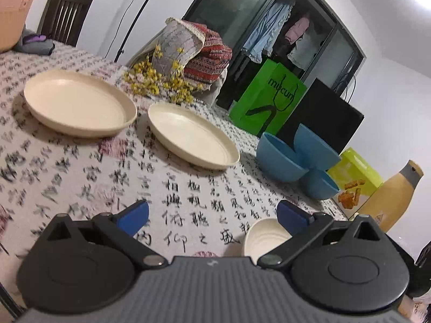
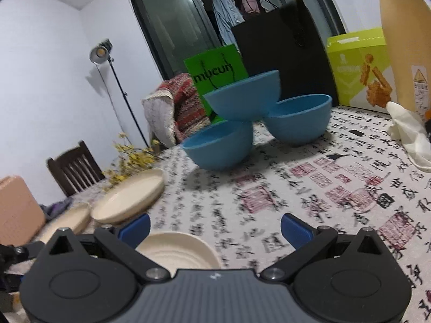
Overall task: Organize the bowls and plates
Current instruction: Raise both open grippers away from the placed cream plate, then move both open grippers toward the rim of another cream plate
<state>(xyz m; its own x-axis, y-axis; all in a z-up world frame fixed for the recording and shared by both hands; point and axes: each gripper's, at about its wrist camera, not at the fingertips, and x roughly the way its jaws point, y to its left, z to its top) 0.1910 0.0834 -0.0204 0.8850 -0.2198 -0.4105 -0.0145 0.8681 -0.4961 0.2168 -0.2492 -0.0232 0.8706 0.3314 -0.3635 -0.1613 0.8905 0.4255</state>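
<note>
Two cream plates lie side by side on the patterned tablecloth, one at the left [image 1: 79, 103] and one nearer the middle [image 1: 192, 136]; the right wrist view shows them at its lower left [image 2: 129, 196] [image 2: 67, 220]. Three blue bowls form a small pile: two stand on the table [image 1: 280, 158] [image 1: 319, 185] and a third [image 1: 315, 145] rests tilted on their rims. A small cream dish [image 1: 265, 238] [image 2: 177, 251] sits close under both grippers. My left gripper [image 1: 212, 215] is open and empty. My right gripper [image 2: 215, 227] is open and empty too.
A green bag [image 1: 266, 99], a black bag [image 1: 320, 115], a yellow-green snack box [image 1: 355, 177] and a tan bottle [image 1: 393, 193] stand along the table's far edge. Yellow dried flowers [image 1: 159, 80] lie behind the plates. A white cloth [image 2: 409, 132] lies at the right. A dark chair [image 1: 66, 10] stands beyond.
</note>
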